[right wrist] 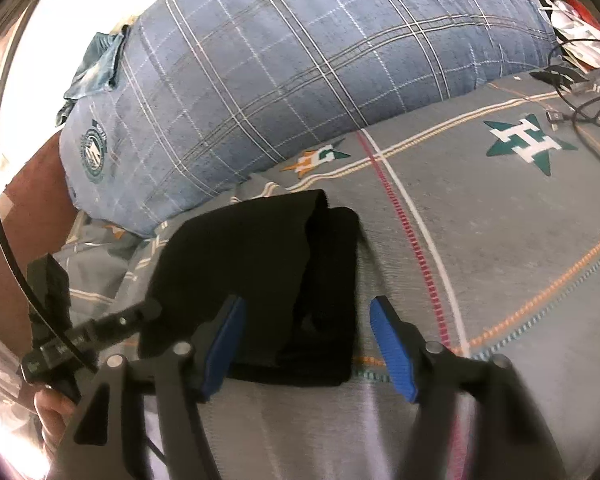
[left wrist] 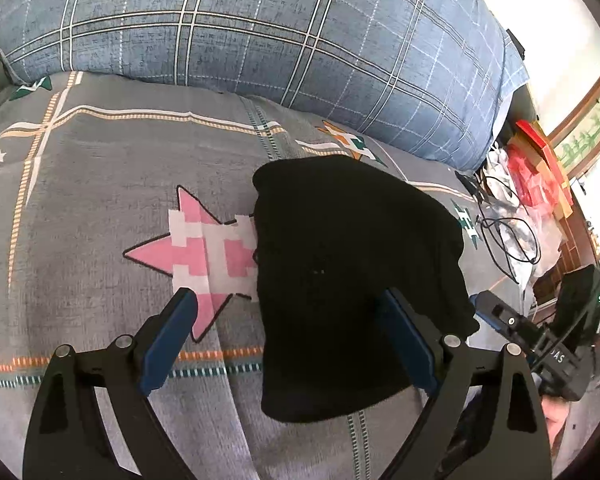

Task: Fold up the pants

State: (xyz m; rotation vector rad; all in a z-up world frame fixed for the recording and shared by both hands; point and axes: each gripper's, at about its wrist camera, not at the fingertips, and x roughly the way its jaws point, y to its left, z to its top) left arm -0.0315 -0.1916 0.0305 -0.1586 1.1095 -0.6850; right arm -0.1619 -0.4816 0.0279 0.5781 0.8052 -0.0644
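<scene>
1. Nearest in the left wrist view: left gripper [left wrist: 288, 312], spread wide, pinching nothing. Left blue pad over the bedsheet [left wrist: 100, 200] beside the pink star print [left wrist: 196, 252]; right blue pad over the black cloth.
2. Nearest in the right wrist view: right gripper [right wrist: 304, 344], likewise spread and empty. Left pad above the cloth's near edge, right pad over bare sheet just past the cloth's right edge.
3. Next out: black pants [left wrist: 348, 280], already gathered into a compact layered bundle lying flat on the sheet. Seen from the right side [right wrist: 268, 280] as two stacked thicknesses, the upper one stepped back from the lower along a seam running away from the camera.
4. Key relation: bundle directly ahead of both tools and under their tips; long axis running roughly away from both cameras, toward the pillow. Left tool offset to the bundle's left edge, right tool to its right edge, about equally near, one per side, neither in clear contact with the cloth as far as can be told.
5. Judged: folding close to complete; any remaining move probably a last tuck or press along those side edges.
6. Farther: blue plaid pillow [left wrist: 260, 40] lying across the sheet behind the bundle, near its far end.
7. Farthest, off to the right: black cables [left wrist: 508, 236] and red boxes [left wrist: 540, 160], well apart from the pants.
</scene>
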